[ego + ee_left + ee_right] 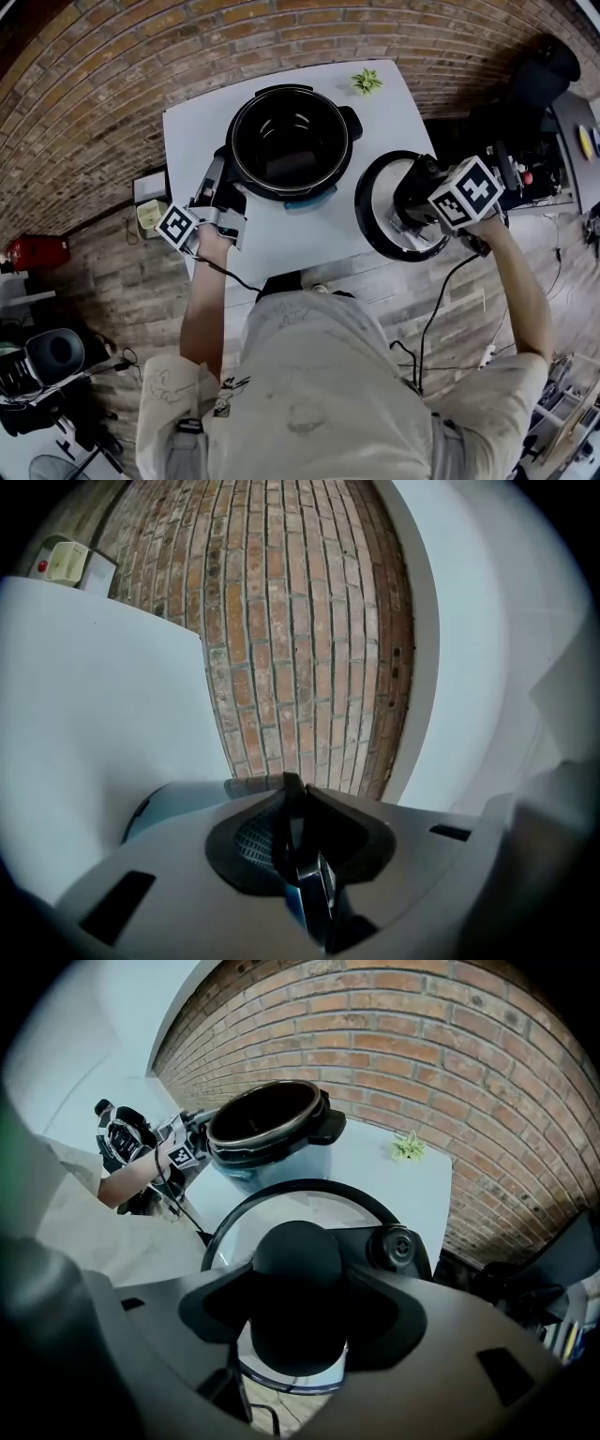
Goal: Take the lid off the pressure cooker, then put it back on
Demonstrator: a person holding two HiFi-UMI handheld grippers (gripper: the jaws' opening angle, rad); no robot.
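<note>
The pressure cooker (291, 141) stands open on the white table (384, 117), its dark pot empty. My left gripper (214, 186) reaches level against the cooker's left side handle (222, 159). In the left gripper view the jaws (298, 829) are nearly together on a thin dark edge of that handle (309, 878). My right gripper (415, 200) points steeply down, shut on the black knob (298, 1265) of the glass lid (375, 217). The lid (309, 1206) hangs tilted over the table's right front edge, apart from the cooker (267, 1121).
A small green plant (366, 82) sits at the table's far right corner. Black equipment (534, 103) stands to the right of the table, a white box (150, 216) and a red extinguisher (33, 251) to the left. Cables trail on the brick floor.
</note>
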